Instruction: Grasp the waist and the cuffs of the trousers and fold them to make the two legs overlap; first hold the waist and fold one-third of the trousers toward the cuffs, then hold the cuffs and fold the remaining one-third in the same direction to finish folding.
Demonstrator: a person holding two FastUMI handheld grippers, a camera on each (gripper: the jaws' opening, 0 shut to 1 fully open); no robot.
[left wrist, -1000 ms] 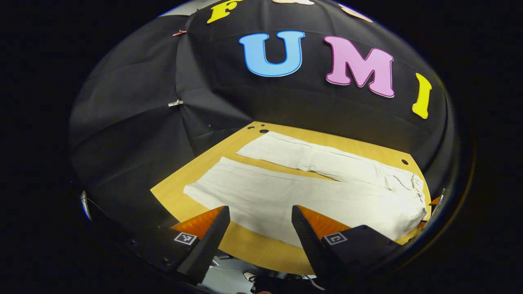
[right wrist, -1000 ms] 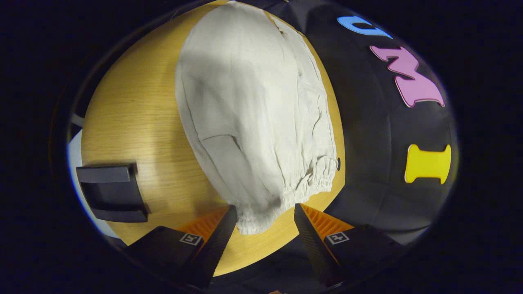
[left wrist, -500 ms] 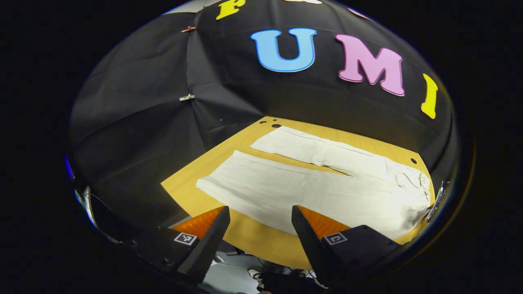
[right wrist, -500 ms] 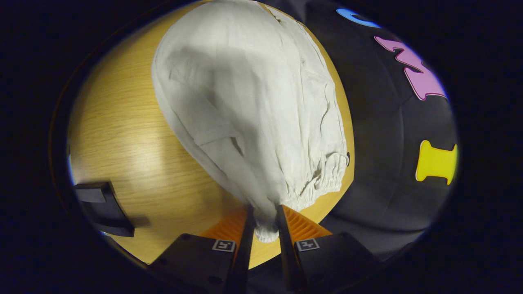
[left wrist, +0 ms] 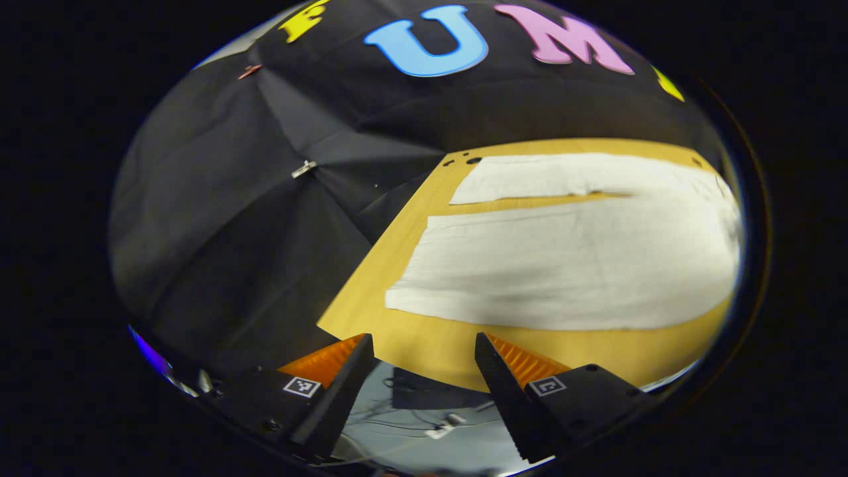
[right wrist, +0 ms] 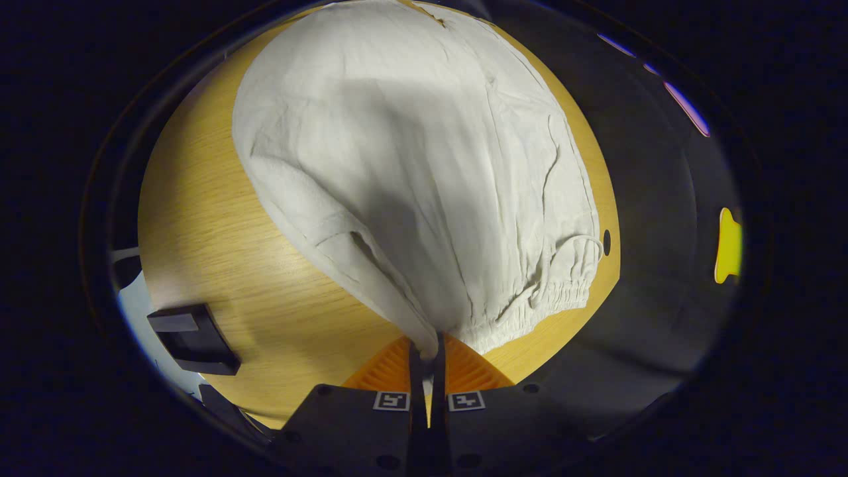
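The white trousers point(left wrist: 570, 258) lie flat on the wooden table point(left wrist: 424, 338), with the 2 legs side by side and a thin gap between them; the cuffs point toward the table's far left end in the left gripper view. The left gripper point(left wrist: 419, 361) hangs above the near edge of the table, and its 2 fingers stand wide apart with nothing between them. In the right gripper view, the right gripper point(right wrist: 428, 361) is squeezed tight on the near corner of the waist point(right wrist: 530, 311); the cloth there is pulled up into a little peak; a black block point(right wrist: 192, 331) sits near the table's left edge.
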